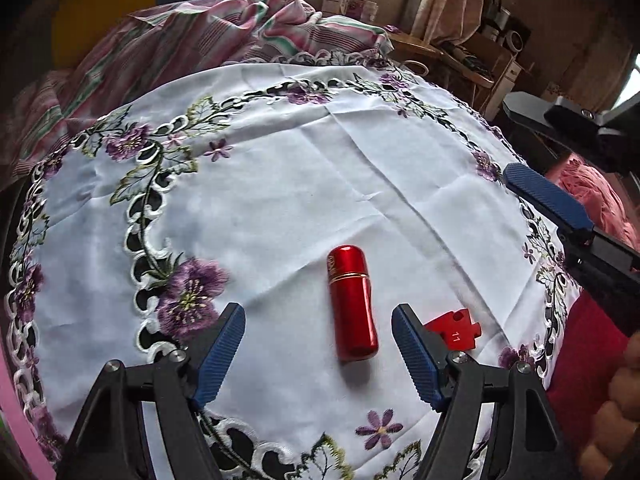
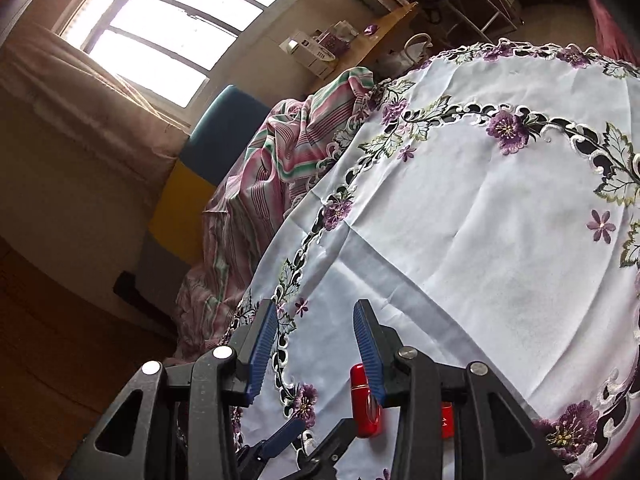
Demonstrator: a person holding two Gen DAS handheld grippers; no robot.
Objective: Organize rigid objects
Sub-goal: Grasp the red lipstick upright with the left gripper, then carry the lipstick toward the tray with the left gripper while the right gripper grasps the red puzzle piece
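The red tube (image 1: pixel 353 303) is framed by the wide, empty left tool (image 1: pixel 318 354). Next, it must be lowered and closed. The right tool (image 2: pixel 316 346) is held narrow, empty.

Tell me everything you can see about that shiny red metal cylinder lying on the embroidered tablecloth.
The shiny red metal cylinder looks like a glossy lipstick-style tube with a rounded cap, a thin gold band below it and gold lettering too small to read. It lies on its side on the white embroidered tablecloth, cap pointing away, between the open left gripper fingers, untouched. A red puzzle-shaped piece lies just right of it.
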